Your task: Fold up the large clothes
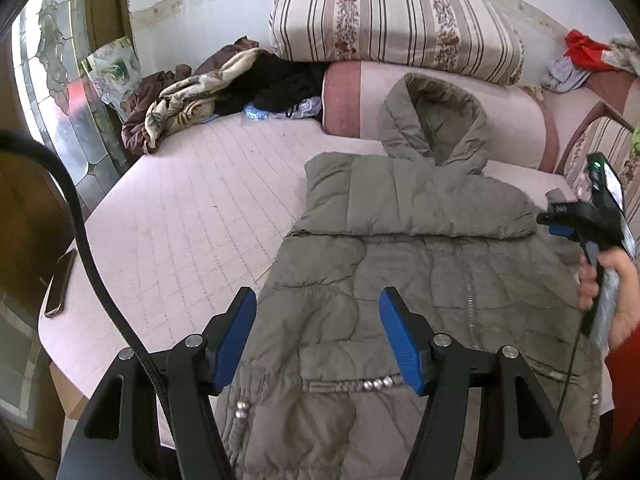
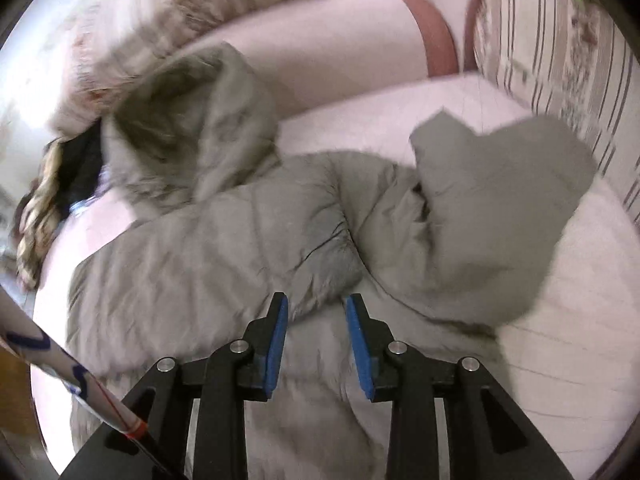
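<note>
A grey-brown hooded puffer jacket [image 1: 420, 280] lies front-up on the pink quilted bed [image 1: 180, 220], its left sleeve already folded across the chest just ahead of the left gripper [image 1: 318, 340]. That gripper hovers over the jacket's lower left panel with its jaws parted and nothing between the blue pads. By my reading the sleeve-folding step is in hand, with the right side left to do. The right gripper [image 2: 316, 344] hangs above the right shoulder with its jaws partly apart — no cloth is pinched between them, so it is released. The right sleeve [image 2: 492, 216] lies loose and rumpled ahead of it and to its right, blurred in this view. The next move probably calls for gripping that sleeve near its cuff and carrying it across the chest. The left wrist view shows the hood [image 1: 436, 120] propped on a bolster and the person's hand [image 1: 608, 288] on the right tool's handle — but not the loose sleeve, which only the right wrist view shows.
</note>
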Demonstrator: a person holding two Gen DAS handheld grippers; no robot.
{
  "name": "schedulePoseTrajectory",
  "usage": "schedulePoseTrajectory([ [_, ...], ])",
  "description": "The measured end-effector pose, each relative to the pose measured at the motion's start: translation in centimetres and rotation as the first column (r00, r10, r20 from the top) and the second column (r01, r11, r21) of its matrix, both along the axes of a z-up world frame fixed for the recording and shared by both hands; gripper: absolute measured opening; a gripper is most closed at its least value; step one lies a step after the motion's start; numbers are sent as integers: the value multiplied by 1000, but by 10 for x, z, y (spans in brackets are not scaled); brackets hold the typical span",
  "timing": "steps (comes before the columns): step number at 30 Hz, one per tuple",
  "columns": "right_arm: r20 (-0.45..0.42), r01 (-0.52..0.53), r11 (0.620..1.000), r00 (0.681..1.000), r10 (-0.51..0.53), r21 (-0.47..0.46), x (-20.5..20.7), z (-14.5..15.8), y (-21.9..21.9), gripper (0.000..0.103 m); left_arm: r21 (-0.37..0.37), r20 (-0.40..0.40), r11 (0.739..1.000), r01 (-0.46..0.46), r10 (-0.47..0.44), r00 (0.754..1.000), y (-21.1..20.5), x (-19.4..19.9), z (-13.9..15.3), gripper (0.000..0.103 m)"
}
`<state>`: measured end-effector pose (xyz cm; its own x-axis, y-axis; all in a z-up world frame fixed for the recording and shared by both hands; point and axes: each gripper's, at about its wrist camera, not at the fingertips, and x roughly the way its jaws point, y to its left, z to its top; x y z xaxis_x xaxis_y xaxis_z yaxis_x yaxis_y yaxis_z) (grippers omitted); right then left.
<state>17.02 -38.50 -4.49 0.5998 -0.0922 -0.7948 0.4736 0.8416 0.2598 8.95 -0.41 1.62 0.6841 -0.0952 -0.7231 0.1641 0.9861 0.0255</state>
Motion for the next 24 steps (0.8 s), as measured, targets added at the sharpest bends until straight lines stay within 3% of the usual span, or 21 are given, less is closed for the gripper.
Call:
schedulePoseTrajectory([
  [5,35,-35,999,999,36,-25,-66,26,2,37,-22,21,1000,21,-21,1000,-6,-28,24,63],
  [11,55,3,997,998,1,-78,-123,57,-18,42,-6,68,998,70,-69,995,-18,-58,46,63],
  [14,80,31,996,997,-24,-89,-136,74,-32,43,16,85,997,81,-82,993,-23,-67,50,64],
  [19,139,107,987,986,-91,-117,-152,106,-66,62,30,69,996,81,-83,994,-28,-66,47,64],
  [24,140,212,977,969,-205,-33,-158,91,-121,63,60,52,996,67,-70,996,-34,-59,32,66],
])
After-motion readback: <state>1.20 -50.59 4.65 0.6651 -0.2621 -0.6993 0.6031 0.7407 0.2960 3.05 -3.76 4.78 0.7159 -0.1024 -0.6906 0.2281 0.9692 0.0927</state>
